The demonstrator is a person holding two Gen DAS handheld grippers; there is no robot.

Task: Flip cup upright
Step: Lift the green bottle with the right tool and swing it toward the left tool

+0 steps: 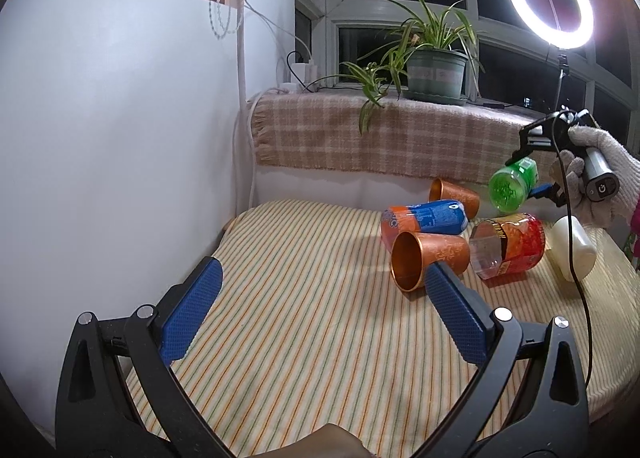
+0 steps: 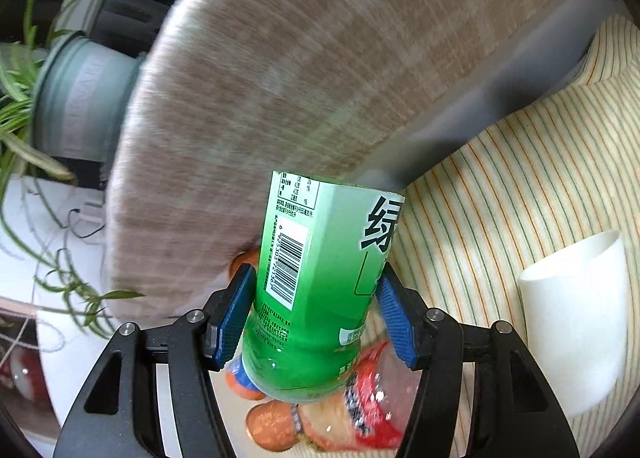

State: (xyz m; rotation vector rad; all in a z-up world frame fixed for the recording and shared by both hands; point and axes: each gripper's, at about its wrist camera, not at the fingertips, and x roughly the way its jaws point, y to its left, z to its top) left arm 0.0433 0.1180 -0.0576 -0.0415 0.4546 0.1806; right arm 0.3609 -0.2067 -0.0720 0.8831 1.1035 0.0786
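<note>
Green cup (image 2: pixel 316 286), cut from a labelled plastic bottle with a barcode on its side, is pinched between the blue pads (image 2: pixel 236 314) of the right gripper (image 2: pixel 318 278), held clear of the striped cloth (image 2: pixel 500 198); in the left wrist view it hangs tilted in the air (image 1: pixel 510 186) above the other containers, its mouth turned toward that camera. Nearest the left camera, the left gripper (image 1: pixel 324 278) hovers low over the cloth with its jaws spread wide and nothing between them. Just beyond its right-hand pad lies a copper cup (image 1: pixel 430 260) on its side, mouth toward the camera. Touching it behind is an orange and blue bottle cup (image 1: pixel 424 220), also on its side, and beside that a red bottle cup (image 1: pixel 508 248) lying down with its clear end facing left. A white cup (image 1: pixel 572 248) lies at the right edge of the cloth, and a second copper cup (image 1: pixel 454 196) lies farther back near the wall. The gloved right hand (image 1: pixel 592 178) grips the right gripper's handle above them. Behind, a checked blanket (image 1: pixel 380 134) covers the sill, where a potted spider plant (image 1: pixel 436 70) stands, and a lit ring light (image 1: pixel 550 2) glows at the upper right against the dark window.
</note>
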